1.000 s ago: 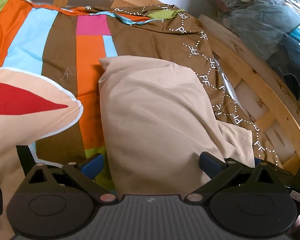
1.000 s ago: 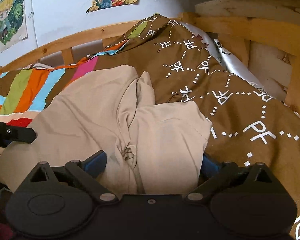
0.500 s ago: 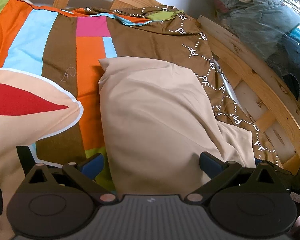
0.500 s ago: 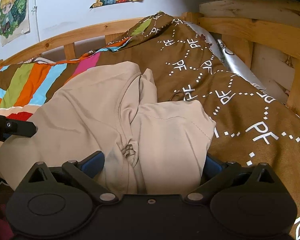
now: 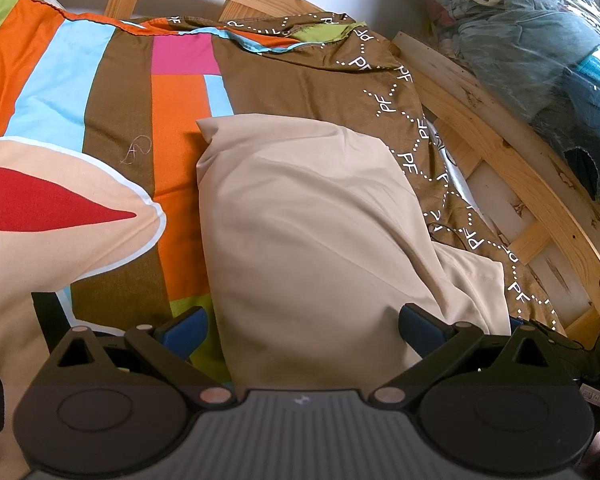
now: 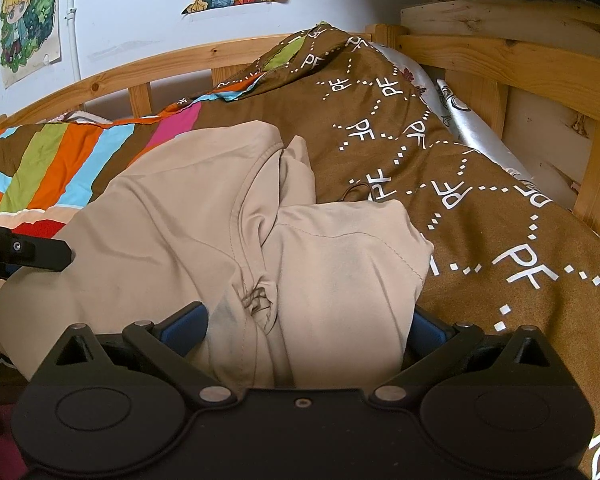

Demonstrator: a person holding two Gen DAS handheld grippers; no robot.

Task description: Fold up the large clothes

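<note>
Beige garment (image 5: 300,216) stretches lengthwise toward the far rail, its near edge between both spread-fingered grippers, left gripper (image 5: 302,326) and right gripper (image 6: 308,326).

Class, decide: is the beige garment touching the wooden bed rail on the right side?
Apart. The left wrist view shows the beige garment ending on the brown bedspread, whose patterned strip lies between its edge and the wooden bed rail.

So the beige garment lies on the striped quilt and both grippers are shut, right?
Not shut: both are open. The left gripper and right gripper each have their fingers spread, as each wrist view shows. The beige garment does lie on the striped quilt.
</note>
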